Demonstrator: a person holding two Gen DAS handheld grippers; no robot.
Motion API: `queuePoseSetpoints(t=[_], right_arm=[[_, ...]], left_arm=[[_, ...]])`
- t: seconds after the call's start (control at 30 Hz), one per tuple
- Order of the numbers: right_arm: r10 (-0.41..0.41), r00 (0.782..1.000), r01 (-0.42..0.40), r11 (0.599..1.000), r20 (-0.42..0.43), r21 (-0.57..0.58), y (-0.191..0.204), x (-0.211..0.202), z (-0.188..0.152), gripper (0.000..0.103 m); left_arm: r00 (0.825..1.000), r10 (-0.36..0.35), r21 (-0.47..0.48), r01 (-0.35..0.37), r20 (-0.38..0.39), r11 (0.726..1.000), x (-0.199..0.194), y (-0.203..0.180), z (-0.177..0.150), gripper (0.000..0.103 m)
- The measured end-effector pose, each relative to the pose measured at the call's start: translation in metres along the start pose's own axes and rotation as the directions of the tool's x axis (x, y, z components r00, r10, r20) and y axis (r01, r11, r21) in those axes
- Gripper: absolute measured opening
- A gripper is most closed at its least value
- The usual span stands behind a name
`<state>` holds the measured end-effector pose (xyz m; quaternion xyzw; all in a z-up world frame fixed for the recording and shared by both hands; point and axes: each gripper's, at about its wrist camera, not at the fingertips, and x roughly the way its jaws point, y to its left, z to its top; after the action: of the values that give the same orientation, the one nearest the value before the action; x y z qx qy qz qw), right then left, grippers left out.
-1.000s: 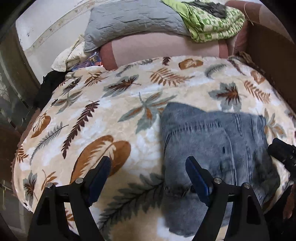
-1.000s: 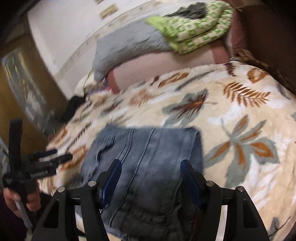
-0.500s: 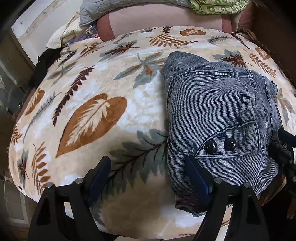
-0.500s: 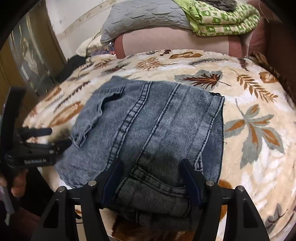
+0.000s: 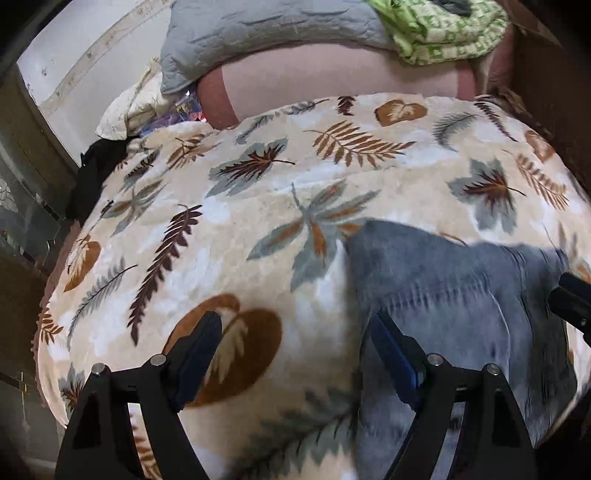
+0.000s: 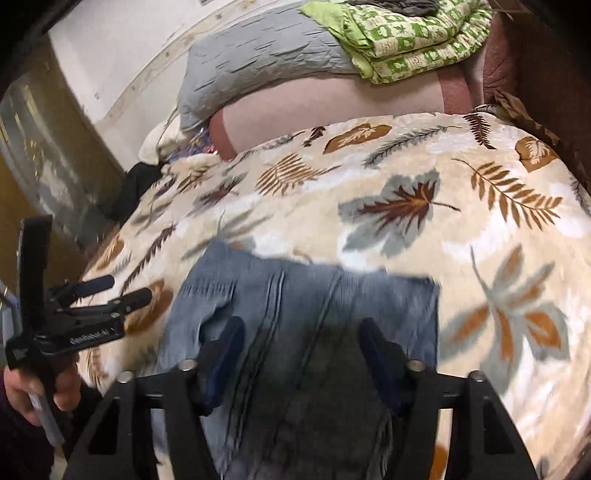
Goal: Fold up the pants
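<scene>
Cream plush blanket, printed with brown, rust and grey-green leaves and ferns, is spread over a bed and fills most of both wrist views. At its far edge a pink bolster is laid across the bed, and on it a grey quilted pillow and a folded green-and-cream patterned cloth are stacked. Behind them a white wall with a pale trim strip is seen, and a dark garment is draped at the blanket's far left corner. The folded blue denim pants are laid flat on the blanket near its front edge, blurred by motion. The left gripper is held wide open above bare blanket just left of the pants, with nothing between its blue pads. The right gripper is held over the pants with its jaws closing; the denim is seen in the gap, but the pads are not seen pressing on it. A person's hand is wrapped around the left gripper's handle.
</scene>
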<state>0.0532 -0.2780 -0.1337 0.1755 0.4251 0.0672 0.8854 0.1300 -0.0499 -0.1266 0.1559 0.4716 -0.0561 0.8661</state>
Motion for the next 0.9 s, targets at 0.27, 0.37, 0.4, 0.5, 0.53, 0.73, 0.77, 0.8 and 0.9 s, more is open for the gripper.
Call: queuePoseSetpoints(t=[0.27,0.37,0.4,0.5,0.53,0.73,0.77,0.8,0.9], right_arm=[[-0.089,0.995,0.091,0.994,-0.034,0.061,-0.017,0.031,0.010,0.042],[-0.069,0.996,0.073,0.993,-0.054,0.088,-0.027,0.038,0.007,0.042],[-0.071,0.996,0.076,0.994,-0.058,0.085,-0.028,0.039,0.006,0.042],[-0.093,0.994,0.097,0.993,-0.063,0.073,-0.028,0.044,0.003,0.043],[-0.095,0.994,0.100,0.993,-0.061,0.070,-0.028,0.045,0.002,0.044],[-0.058,0.998,0.062,0.991,-0.038,0.117,-0.032,0.031,-0.005,0.049],[-0.044,0.999,0.046,0.991,-0.019,0.127,-0.034,0.023,-0.009,0.049],[-0.033,0.999,0.033,0.991,-0.002,0.132,-0.035,0.016,-0.012,0.049],[-0.030,0.999,0.023,0.986,0.041,0.163,-0.046,-0.009,-0.020,0.058]], left_arm=[[0.997,0.019,-0.002,-0.019,-0.081,1.000,0.050,-0.011,0.025,0.083],[0.993,0.056,0.015,-0.055,-0.100,0.998,0.060,-0.016,0.025,0.083],[0.992,0.071,0.021,-0.069,-0.108,0.997,0.064,-0.017,0.024,0.083],[0.987,0.103,0.033,-0.099,-0.126,0.995,0.075,-0.017,0.022,0.083],[0.984,0.110,0.033,-0.107,-0.137,0.994,0.080,-0.017,0.022,0.083],[0.984,0.106,0.020,-0.104,-0.140,0.994,0.080,-0.012,0.020,0.085],[0.986,0.097,0.009,-0.097,-0.132,0.995,0.075,-0.010,0.020,0.085],[0.989,0.086,-0.001,-0.087,-0.118,0.996,0.069,-0.006,0.019,0.085],[0.994,0.065,-0.008,-0.066,-0.083,0.998,0.049,0.006,0.011,0.085]])
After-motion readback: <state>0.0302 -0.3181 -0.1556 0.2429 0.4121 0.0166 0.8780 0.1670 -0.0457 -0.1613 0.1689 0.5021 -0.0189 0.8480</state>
